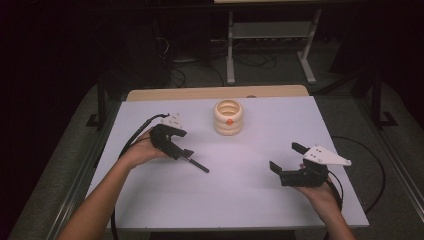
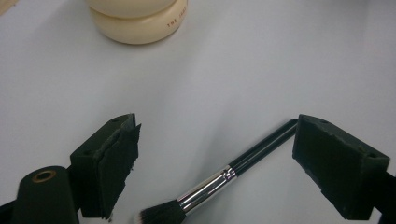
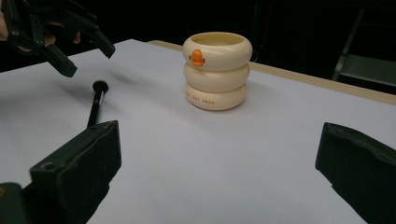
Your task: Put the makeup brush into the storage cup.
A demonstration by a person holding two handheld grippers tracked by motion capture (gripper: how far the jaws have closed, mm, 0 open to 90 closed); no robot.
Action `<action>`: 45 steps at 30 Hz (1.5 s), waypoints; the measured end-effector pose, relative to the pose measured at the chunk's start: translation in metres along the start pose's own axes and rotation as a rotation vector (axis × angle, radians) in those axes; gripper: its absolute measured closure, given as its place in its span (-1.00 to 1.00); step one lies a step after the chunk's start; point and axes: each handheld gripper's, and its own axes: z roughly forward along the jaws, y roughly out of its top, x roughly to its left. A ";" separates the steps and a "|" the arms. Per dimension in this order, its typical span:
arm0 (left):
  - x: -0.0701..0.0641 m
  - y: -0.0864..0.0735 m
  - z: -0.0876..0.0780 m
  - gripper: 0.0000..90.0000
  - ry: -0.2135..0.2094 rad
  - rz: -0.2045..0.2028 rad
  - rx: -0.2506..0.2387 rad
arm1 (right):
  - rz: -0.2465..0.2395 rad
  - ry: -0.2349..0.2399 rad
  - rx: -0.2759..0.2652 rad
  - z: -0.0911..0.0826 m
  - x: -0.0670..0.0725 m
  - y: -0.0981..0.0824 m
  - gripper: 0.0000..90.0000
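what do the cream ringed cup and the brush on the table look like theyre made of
Cream cup: looks like smooth moulded plastic or glazed ceramic, with a soft sheen on its three stacked rings; it could be either. Brush: glossy black handle, likely lacquered wood or plastic, judging by the highlight line along it; bright mirror-like ferrule, apparently metal; dark bristles with pale tips, probably synthetic.

Brush [image 1: 196,163] under left gripper [image 1: 186,152] — unheld
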 end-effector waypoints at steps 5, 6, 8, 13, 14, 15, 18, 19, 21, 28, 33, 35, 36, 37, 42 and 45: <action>0.001 0.000 0.003 -0.68 -0.011 0.002 0.023 | 0.003 -0.001 -0.001 0.000 0.000 0.000 -1.00; 0.001 0.000 0.003 -0.68 -0.011 0.002 0.023 | 0.003 -0.001 -0.001 0.000 0.000 0.000 -1.00; 0.001 -0.001 0.003 -0.68 -0.015 0.006 0.029 | 0.002 -0.001 0.000 0.000 0.000 0.000 -1.00; 0.001 -0.002 0.006 -0.68 -0.026 0.011 0.055 | 0.000 0.001 0.000 0.000 0.000 -0.001 -1.00; 0.001 -0.002 0.006 -0.68 -0.030 0.015 0.063 | 0.001 0.002 0.000 0.000 0.000 -0.001 -1.00; 0.001 -0.002 0.006 -0.68 -0.030 0.015 0.063 | 0.001 0.002 0.000 0.000 0.000 -0.001 -1.00; 0.001 -0.003 0.008 -0.68 -0.033 0.023 0.082 | 0.001 0.003 0.000 0.000 0.000 -0.001 -1.00; 0.000 -0.003 0.009 -0.68 -0.035 0.021 0.084 | 0.000 0.003 0.001 0.000 0.000 -0.001 -1.00; 0.000 -0.004 0.009 -0.68 -0.042 0.023 0.092 | 0.001 0.003 0.001 0.000 0.000 -0.001 -1.00; 0.001 -0.005 0.012 -0.68 -0.051 0.034 0.117 | 0.001 0.004 0.002 0.001 0.000 -0.001 -1.00; 0.002 -0.005 0.014 -0.67 -0.060 0.035 0.131 | 0.005 0.005 0.008 0.001 0.000 -0.001 -1.00; 0.003 -0.005 0.015 -0.66 -0.068 0.037 0.135 | 0.005 0.005 0.008 0.001 0.000 -0.001 -1.00; 0.003 -0.005 0.016 -0.64 -0.070 0.038 0.137 | 0.006 0.006 0.008 0.001 0.001 -0.001 -1.00; 0.003 -0.006 0.017 -0.64 -0.072 0.040 0.139 | 0.006 0.006 0.009 0.001 0.001 -0.001 -1.00; 0.004 -0.006 0.020 -0.63 -0.076 0.058 0.160 | 0.003 0.004 0.008 0.001 0.000 -0.001 -1.00; 0.004 -0.006 0.021 -0.58 -0.080 0.065 0.173 | 0.004 0.005 0.009 0.001 0.000 -0.001 -1.00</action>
